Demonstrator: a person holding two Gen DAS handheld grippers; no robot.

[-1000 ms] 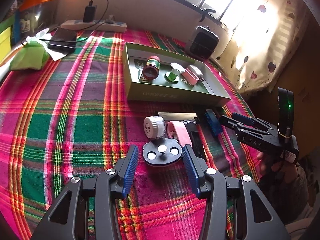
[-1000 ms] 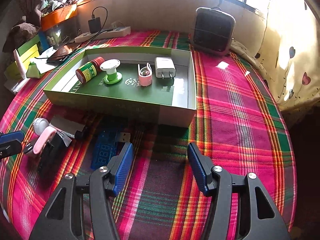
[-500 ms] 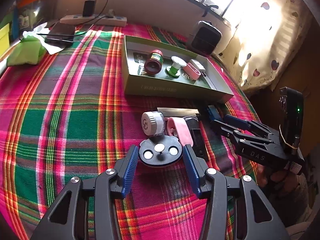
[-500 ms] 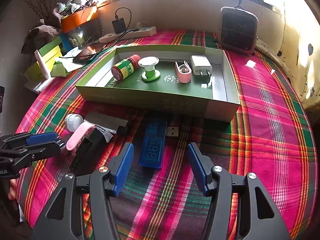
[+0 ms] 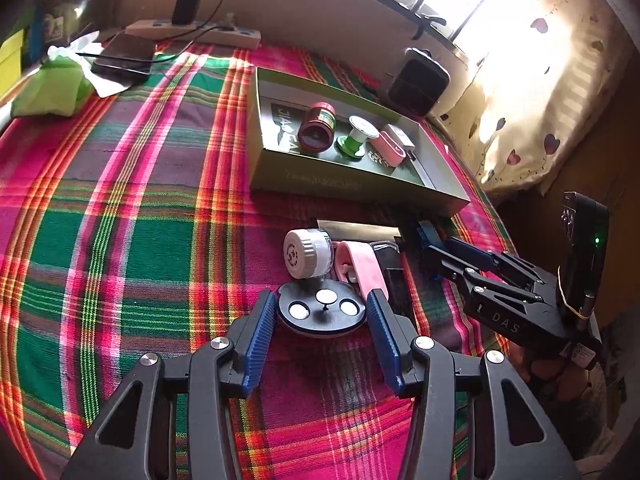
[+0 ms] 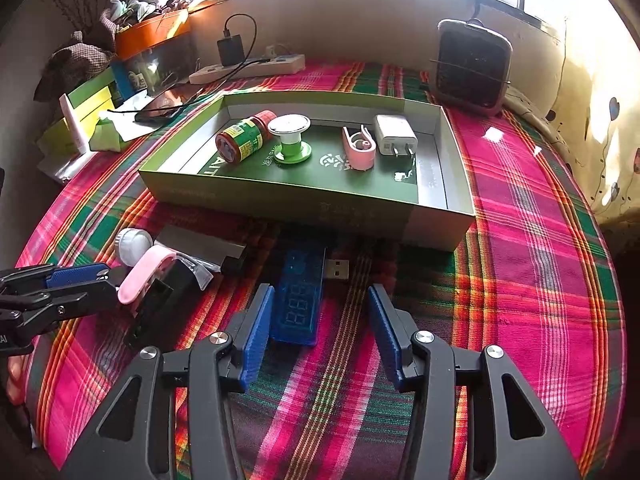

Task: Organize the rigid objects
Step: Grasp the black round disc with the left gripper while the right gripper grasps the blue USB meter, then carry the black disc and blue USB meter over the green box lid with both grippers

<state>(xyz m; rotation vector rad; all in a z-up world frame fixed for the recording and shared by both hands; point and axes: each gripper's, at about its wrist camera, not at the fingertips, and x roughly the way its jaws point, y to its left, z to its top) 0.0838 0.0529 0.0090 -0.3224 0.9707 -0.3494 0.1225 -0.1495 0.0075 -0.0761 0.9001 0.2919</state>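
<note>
Left claw (image 5: 321,314) gapes around the round black three-button disc (image 5: 322,313); right claw (image 6: 320,320), just narrowing yet ungripped, straddles the translucent blue USB meter (image 6: 301,297), both bound for the green cardboard box (image 6: 280,196).

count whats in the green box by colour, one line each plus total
Inside the green box:
red and green: 1, the jar lying on its side
green and white: 1, the spool
pink: 1, the clip
white: 1, the charger plug
Total: 4
</note>
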